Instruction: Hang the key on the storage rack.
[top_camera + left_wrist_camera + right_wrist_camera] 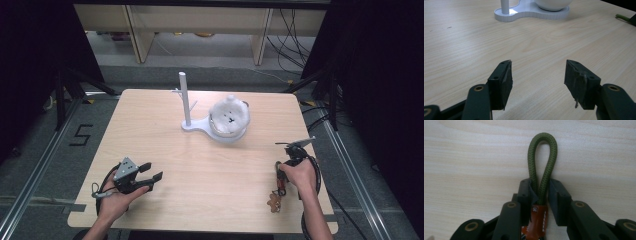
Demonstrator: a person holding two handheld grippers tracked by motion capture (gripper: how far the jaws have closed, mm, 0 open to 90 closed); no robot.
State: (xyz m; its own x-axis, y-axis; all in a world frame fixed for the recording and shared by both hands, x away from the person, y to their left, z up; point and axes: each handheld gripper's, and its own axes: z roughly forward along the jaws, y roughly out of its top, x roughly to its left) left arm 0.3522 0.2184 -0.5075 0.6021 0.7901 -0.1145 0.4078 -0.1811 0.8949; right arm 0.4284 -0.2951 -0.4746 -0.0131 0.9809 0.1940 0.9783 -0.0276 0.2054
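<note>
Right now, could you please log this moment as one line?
left gripper: open, empty, over table | right gripper: jaws shut on green cord loop | white stand and white bowl: untouched

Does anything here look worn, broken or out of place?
The black pads on the left tool look worn: the fingertips are scuffed and frayed, with a shred hanging off. Otherwise the white stand with its fluffy white bowl sits upright and tidy on the wooden table.
</note>
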